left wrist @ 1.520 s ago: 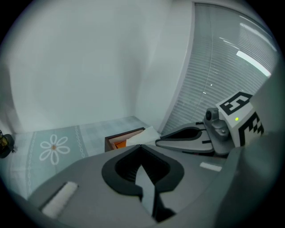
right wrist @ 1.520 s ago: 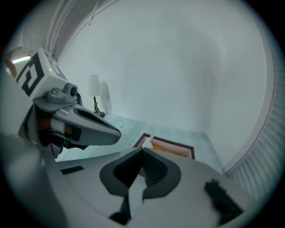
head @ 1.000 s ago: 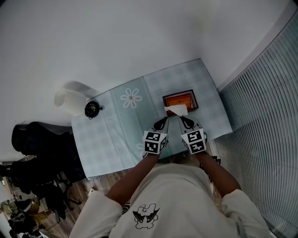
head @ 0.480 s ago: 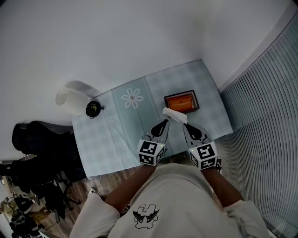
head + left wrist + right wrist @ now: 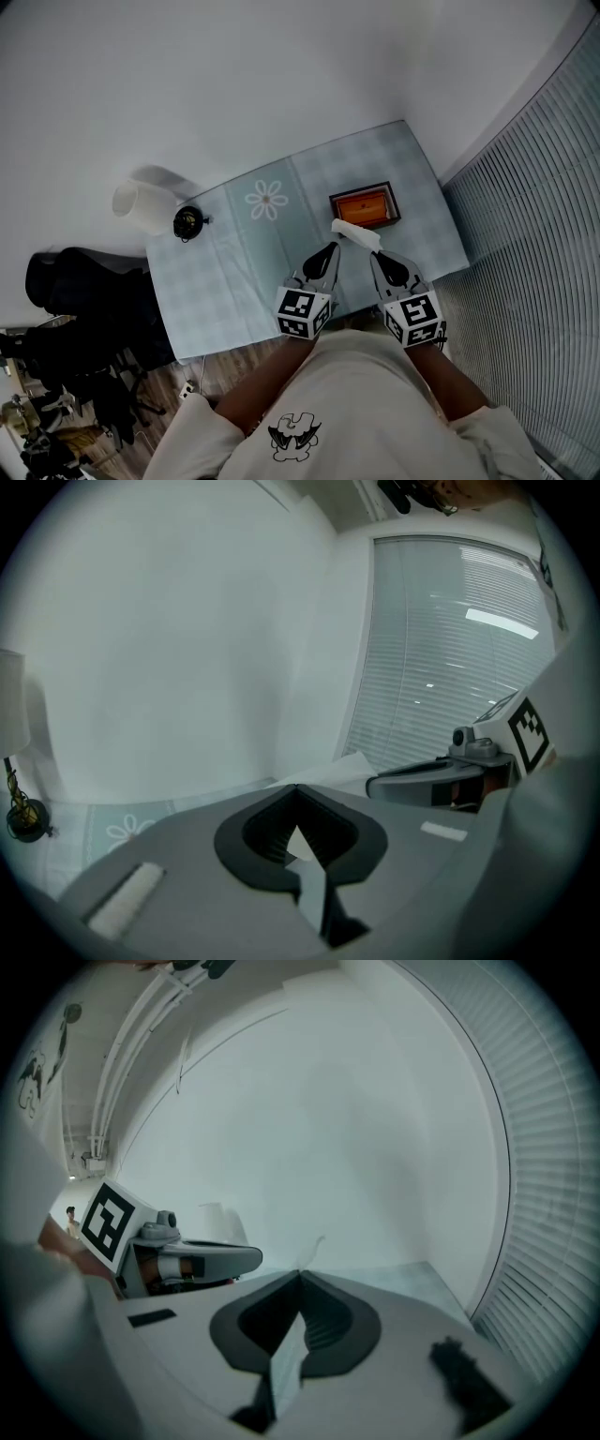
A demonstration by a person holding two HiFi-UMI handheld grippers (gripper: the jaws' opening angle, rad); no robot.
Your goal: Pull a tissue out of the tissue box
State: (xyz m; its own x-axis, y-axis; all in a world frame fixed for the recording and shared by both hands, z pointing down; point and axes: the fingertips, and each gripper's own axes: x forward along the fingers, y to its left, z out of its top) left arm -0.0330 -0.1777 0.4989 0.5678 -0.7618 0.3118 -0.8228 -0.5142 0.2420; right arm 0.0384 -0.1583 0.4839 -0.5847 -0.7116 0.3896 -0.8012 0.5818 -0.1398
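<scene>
The orange tissue box (image 5: 364, 204) with a dark rim sits on the checked tablecloth (image 5: 234, 272), towards the right. A white tissue (image 5: 356, 234) hangs in the air just in front of the box, stretched between my two grippers. My left gripper (image 5: 334, 247) is shut on its left end, and a scrap of the tissue (image 5: 298, 844) shows inside the closed jaws. My right gripper (image 5: 376, 255) is shut on the other end, with a strip of the tissue (image 5: 286, 1358) pinched between its jaws. In each gripper view the other gripper shows alongside.
A white cylinder (image 5: 139, 203) and a small black round object (image 5: 187, 221) stand at the table's far left. A flower print (image 5: 267, 198) marks the cloth's middle. Slatted blinds (image 5: 534, 253) run along the right. Dark chairs and clutter (image 5: 75, 328) fill the floor at left.
Both grippers rose and drew back towards the person. The tissue came up out of the box's slot and now hangs between them.
</scene>
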